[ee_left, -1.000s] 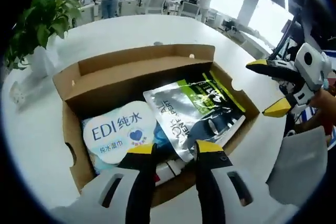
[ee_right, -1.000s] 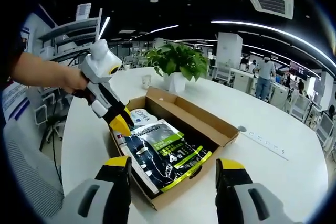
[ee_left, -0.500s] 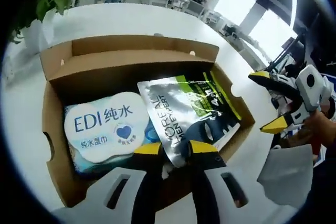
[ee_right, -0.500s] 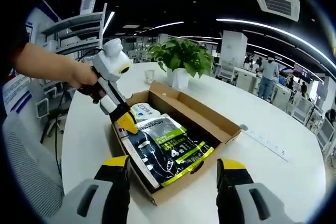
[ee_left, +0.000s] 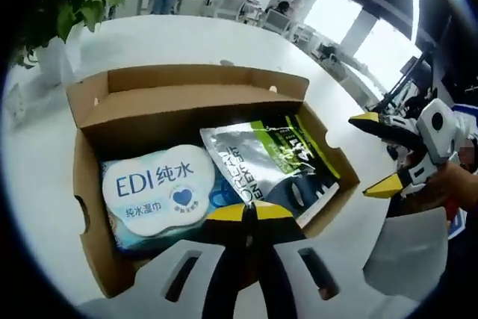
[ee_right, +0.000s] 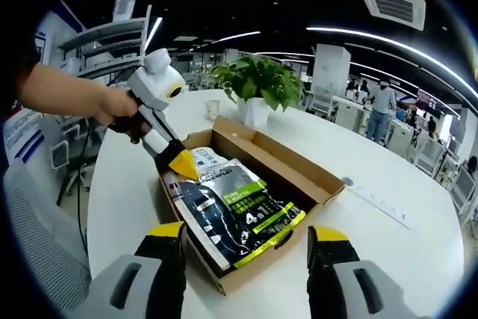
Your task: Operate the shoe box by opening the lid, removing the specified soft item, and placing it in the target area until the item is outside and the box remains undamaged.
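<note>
The open cardboard shoe box [ee_left: 187, 80] lies on the white table, lid folded back. Inside, a white EDI wet-wipes pack [ee_left: 157, 188] lies beside a soft silver-and-black pouch [ee_left: 276, 162] with a green stripe. My left gripper [ee_left: 250, 211] is shut on the pouch's near corner. The right gripper view shows the left gripper [ee_right: 184, 166] at the pouch [ee_right: 231, 211], whose held corner is raised over the box [ee_right: 299, 177] rim. My right gripper [ee_right: 248, 235] is open and holds nothing, hovering short of the box; its yellow tips [ee_left: 373, 153] stand to the box's right.
A potted plant [ee_right: 258, 84] in a white pot stands beyond the box. A white power strip [ee_right: 377, 199] lies on the table [ee_right: 388, 259] to the right. A grey chair back [ee_right: 37, 222] and a person's hand [ee_right: 112, 106] are on the left.
My left gripper's jaws have closed from a gap onto the pouch's near corner. That corner has lifted a little. The right gripper has stayed open in place.
</note>
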A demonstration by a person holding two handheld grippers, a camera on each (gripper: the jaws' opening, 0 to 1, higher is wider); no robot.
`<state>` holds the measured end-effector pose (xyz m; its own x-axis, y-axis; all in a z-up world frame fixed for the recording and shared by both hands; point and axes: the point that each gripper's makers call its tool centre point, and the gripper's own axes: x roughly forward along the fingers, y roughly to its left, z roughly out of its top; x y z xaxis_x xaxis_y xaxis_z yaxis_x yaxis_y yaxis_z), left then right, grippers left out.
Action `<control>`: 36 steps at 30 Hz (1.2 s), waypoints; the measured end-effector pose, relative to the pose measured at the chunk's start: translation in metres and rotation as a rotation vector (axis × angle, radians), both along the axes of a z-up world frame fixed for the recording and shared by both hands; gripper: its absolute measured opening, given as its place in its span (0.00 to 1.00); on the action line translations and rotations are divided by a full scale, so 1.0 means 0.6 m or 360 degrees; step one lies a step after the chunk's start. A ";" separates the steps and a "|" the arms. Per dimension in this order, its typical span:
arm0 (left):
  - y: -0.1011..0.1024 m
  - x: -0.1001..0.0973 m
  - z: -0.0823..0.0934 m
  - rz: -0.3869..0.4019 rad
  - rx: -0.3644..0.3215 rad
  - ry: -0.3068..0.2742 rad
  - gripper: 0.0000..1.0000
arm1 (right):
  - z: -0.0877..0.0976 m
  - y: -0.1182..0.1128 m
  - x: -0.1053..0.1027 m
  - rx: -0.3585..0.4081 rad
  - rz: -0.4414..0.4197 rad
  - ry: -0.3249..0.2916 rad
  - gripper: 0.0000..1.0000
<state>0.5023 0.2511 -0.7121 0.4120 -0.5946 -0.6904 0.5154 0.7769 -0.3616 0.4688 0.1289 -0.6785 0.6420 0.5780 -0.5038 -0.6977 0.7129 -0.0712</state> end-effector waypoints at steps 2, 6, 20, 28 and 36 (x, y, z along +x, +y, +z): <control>-0.002 0.002 0.009 0.0022 -0.0012 -0.0005 0.01 | 0.000 0.003 0.000 0.0002 0.0001 0.0000 0.63; -0.004 0.004 0.024 0.0035 -0.0036 -0.0025 0.00 | -0.001 0.007 -0.001 -0.0014 0.0021 -0.0006 0.62; -0.009 0.013 0.054 0.0057 -0.0095 -0.0019 0.00 | -0.006 0.006 0.009 -0.0008 0.0015 0.0003 0.60; -0.017 0.015 0.071 0.0072 -0.0078 -0.0029 0.00 | -0.018 0.031 0.016 0.0020 0.0018 0.0029 0.56; -0.024 0.019 0.083 0.0064 -0.0078 -0.0044 0.00 | -0.024 0.053 0.028 0.0022 0.0019 0.0021 0.45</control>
<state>0.5134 0.2366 -0.6625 0.4550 -0.6101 -0.6486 0.4944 0.7789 -0.3858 0.4856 0.1607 -0.6931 0.6284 0.5923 -0.5043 -0.7068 0.7055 -0.0521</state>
